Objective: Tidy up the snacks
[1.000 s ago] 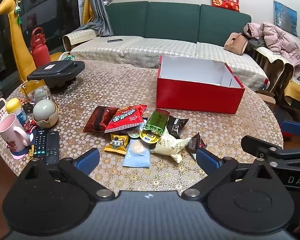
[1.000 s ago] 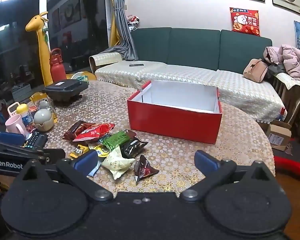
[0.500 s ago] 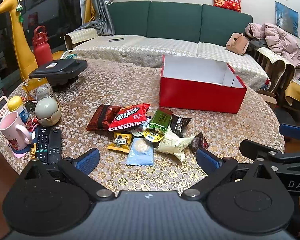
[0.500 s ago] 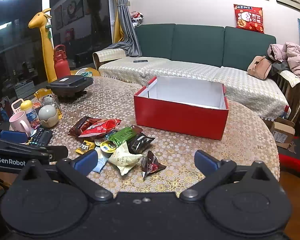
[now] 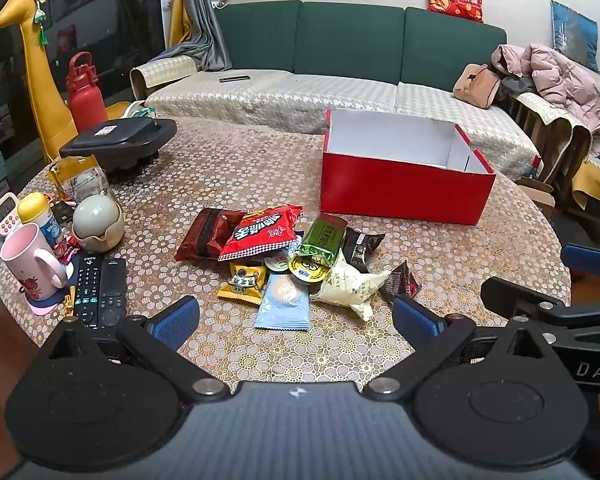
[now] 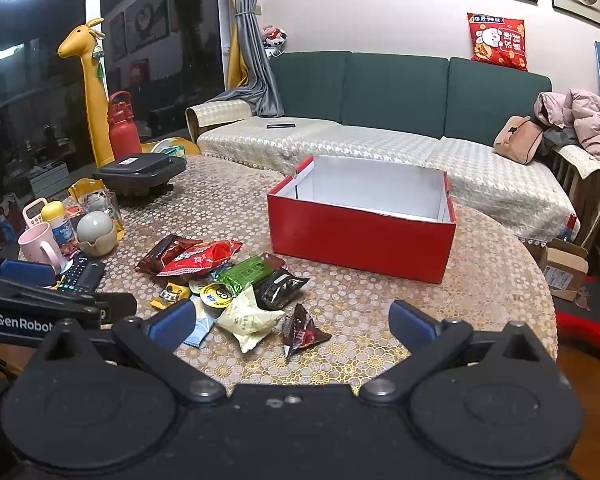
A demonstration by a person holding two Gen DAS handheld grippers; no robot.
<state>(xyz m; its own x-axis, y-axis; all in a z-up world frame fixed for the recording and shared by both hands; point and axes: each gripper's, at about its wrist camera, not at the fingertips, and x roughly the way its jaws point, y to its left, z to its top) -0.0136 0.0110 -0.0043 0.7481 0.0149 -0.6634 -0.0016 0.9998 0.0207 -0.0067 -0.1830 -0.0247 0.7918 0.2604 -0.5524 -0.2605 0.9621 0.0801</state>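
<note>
Blue-padded and spread wide, the left tongs [image 5: 294, 316] hover above the near edge of the bench [image 5: 460, 248], gripping nothing, touching nothing. The right tongs [image 6: 292, 320] match them: gaping wide, empty, poised over the same edge. Between both pairs lies the snack pile [image 5: 288, 252], a loose heap mid-bench: a red chip bag [image 5: 260, 232] overlapping a dark brown packet [image 5: 208, 232], a green bar [image 5: 324, 236], a black sachet [image 5: 360, 244], a yellow packet [image 5: 244, 282], a pale blue wafer pack [image 5: 284, 298], a cream pouch [image 5: 350, 286] and a small dark triangular packet [image 6: 300, 332] nearest the right tongs. Behind the heap sits the red box [image 5: 404, 188], open-topped, white inside, holding nothing visible. Off to the left crowd a pink mug [image 5: 30, 260], two remotes [image 5: 100, 288] and a grey round pot [image 5: 98, 220], well apart from the snacks.
</note>
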